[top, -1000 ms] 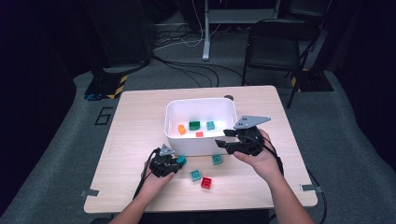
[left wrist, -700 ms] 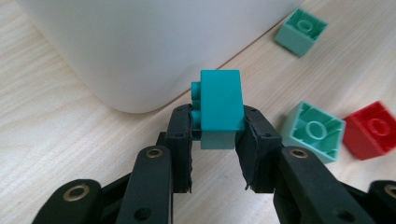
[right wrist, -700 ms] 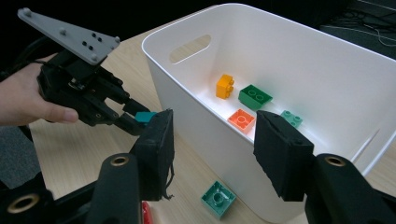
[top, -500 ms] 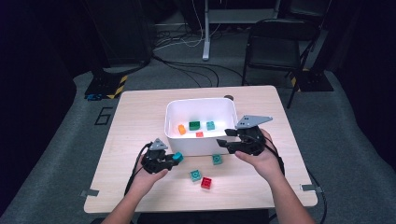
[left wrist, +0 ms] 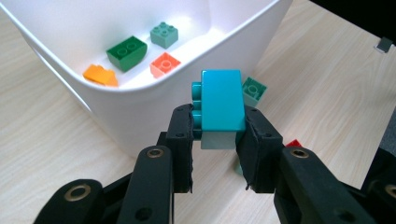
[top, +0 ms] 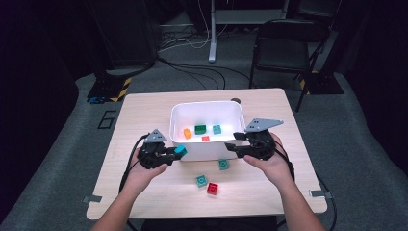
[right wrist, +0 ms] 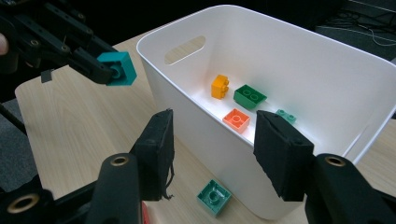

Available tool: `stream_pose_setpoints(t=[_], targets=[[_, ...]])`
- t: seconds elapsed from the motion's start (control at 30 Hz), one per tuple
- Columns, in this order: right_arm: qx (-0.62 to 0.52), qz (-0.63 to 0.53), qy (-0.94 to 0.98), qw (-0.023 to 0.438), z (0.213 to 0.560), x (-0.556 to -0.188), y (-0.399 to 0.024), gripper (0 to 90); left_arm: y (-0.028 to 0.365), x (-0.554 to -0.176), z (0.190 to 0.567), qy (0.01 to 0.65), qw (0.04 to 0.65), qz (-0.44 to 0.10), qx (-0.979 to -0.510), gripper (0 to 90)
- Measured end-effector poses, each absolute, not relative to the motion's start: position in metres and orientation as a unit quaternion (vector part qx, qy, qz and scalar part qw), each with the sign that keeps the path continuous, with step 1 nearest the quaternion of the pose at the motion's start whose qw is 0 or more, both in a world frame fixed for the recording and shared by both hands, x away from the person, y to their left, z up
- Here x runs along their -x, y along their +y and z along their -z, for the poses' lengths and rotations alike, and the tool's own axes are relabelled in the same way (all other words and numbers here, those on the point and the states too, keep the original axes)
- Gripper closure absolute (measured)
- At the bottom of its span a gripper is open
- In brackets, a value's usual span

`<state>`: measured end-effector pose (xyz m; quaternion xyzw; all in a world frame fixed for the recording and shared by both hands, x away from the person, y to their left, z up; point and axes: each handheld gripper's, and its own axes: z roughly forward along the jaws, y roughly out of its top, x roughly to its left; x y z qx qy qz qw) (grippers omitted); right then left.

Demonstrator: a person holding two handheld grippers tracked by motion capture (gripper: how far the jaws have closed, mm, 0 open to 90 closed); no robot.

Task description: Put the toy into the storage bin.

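- The tabletop [top: 144, 115] has bare wood along its left and far edges.
- The white bin [top: 179, 118] sits mid-tabletop, holding four small bricks.
- The right claw [top: 230, 146] hangs parted, touching nothing, at the bin's near right corner.
- The left claw [top: 177, 153] is clamped on a turquoise brick [top: 181, 151] beside the bin's near left wall.
- Three loose bricks lie near the front edge.

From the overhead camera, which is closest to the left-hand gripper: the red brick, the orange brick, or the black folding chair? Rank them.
1. Orange brick, in the tub just beyond the left gripper.
2. Red brick, on the table toward the person.
3. Black folding chair, on the floor behind the table.
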<state>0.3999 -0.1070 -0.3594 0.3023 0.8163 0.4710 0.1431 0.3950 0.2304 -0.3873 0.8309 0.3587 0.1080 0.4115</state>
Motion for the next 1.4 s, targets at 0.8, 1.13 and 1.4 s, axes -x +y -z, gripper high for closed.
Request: stream_pose_setpoints(t=[0.8, 1.13, 1.4], targets=[[-0.312, -0.477, 0.810, 0.140, 0.358, -0.399, -0.112, 46.6, 0.220, -0.448, 0.348, 0.352, 0.407, -0.107, -0.836, 67.3], [-0.314, -0.475, 0.810, 0.140, 0.359, -0.400, -0.112, 46.3, 0.195, -0.477, 0.345, 0.348, 0.404, -0.103, -0.840, 67.3], [-0.314, -0.473, 0.811, 0.144, 0.360, -0.401, -0.113, 46.2, 0.175, -0.499, 0.352, 0.340, 0.396, -0.089, -0.848, 67.3]])
